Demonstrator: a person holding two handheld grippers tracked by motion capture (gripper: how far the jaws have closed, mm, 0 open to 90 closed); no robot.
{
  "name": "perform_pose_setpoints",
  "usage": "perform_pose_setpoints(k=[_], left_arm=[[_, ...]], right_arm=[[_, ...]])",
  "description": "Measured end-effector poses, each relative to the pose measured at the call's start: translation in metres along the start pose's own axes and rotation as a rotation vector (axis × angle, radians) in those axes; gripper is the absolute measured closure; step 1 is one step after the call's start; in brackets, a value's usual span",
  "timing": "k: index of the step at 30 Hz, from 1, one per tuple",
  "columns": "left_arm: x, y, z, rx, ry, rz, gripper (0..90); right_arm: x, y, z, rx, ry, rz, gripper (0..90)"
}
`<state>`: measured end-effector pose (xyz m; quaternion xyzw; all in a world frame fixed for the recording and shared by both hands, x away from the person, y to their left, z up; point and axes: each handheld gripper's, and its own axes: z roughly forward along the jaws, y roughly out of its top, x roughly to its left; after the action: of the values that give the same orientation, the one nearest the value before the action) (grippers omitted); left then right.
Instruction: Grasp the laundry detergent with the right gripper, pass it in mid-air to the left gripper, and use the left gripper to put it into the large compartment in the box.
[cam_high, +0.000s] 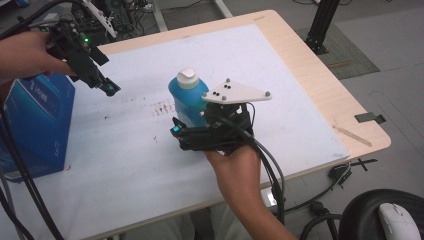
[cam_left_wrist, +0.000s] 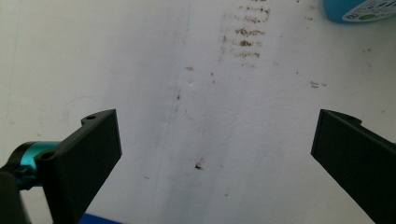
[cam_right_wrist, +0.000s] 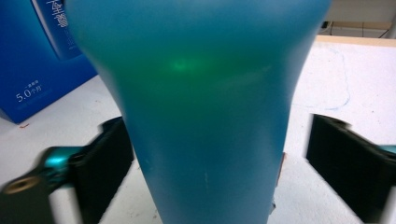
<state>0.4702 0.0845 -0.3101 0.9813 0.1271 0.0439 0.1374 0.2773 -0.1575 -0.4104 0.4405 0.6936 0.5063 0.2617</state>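
A blue bottle with a white cap stands upright near the middle of the white table. My right gripper comes at its lower body from the near side, held level. In the right gripper view the bottle is between the jaws of my right gripper. One jaw is against its side and the other stands a small gap off. My left gripper hovers open over the table's far left. Its jaws are wide apart with bare table between them, and the bottle's base shows at the top right corner.
A large dark blue box stands at the table's left edge, also behind the bottle in the right gripper view. Brown smudges mark the sheet left of the bottle. Cables trail off the near edge, and a black post stands beyond the far right corner.
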Motion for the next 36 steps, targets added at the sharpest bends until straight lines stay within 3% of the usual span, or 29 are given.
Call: perform_pose_setpoints(k=[12,14,31,36], left_arm=[[0.0006,-0.0017,-0.0002,0.002,0.0,0.001,1.7],[0.0003,-0.0017,0.0002,0.0,-0.001,-0.002,1.6],[0.0007,-0.0016,0.0021,0.001,-0.004,-0.002,1.7],[0.0012,-0.0024,0.0025,0.001,-0.005,-0.004,1.6]], right_arm=[[-0.0003,-0.0015,0.0017,0.012,0.003,0.022,19.8],[-0.0002,-0.0018,0.0013,0.009,0.01,0.021,26.7],[0.002,-0.0037,0.0026,-0.009,0.009,-0.014,41.3],[0.0051,-0.0046,0.0018,-0.021,-0.017,-0.027,43.1]])
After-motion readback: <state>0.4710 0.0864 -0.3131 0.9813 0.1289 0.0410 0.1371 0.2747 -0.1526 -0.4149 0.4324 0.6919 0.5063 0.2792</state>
